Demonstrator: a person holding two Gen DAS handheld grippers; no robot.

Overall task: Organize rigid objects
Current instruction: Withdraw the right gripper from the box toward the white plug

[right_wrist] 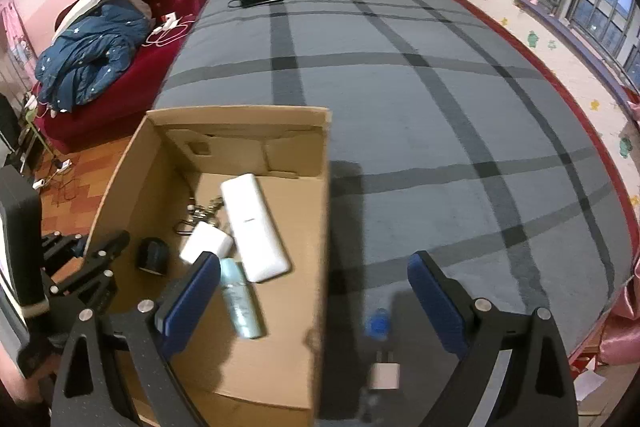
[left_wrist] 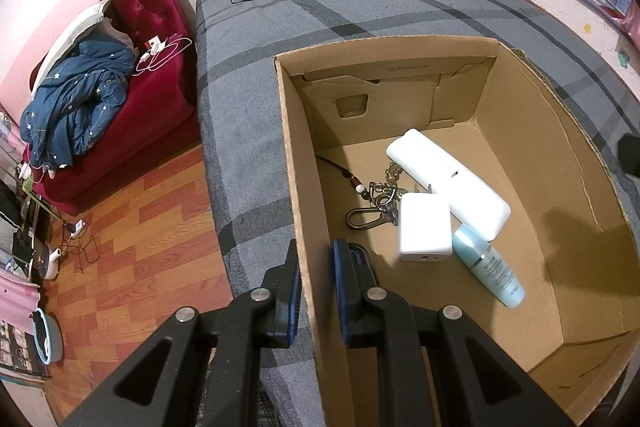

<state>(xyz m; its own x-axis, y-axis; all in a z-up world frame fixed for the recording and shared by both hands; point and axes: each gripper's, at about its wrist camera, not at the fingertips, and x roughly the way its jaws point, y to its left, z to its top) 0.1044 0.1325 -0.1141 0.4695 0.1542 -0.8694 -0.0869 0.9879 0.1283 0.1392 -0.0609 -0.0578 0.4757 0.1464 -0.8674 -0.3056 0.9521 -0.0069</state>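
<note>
On the grey checked bed, our left gripper (left_wrist: 315,291) clamps the near-left wall of the open brown cardboard box (left_wrist: 552,163) holding white chargers, while our right gripper (right_wrist: 314,307), jaws wide and empty, should descend squarely over the small white plug adapter (right_wrist: 385,371) just outside it.

Each hand-held gripper (left_wrist: 314,291) (right_wrist: 314,303) has matte black speckled arms, silver round screws and blue ribbed pads.
</note>
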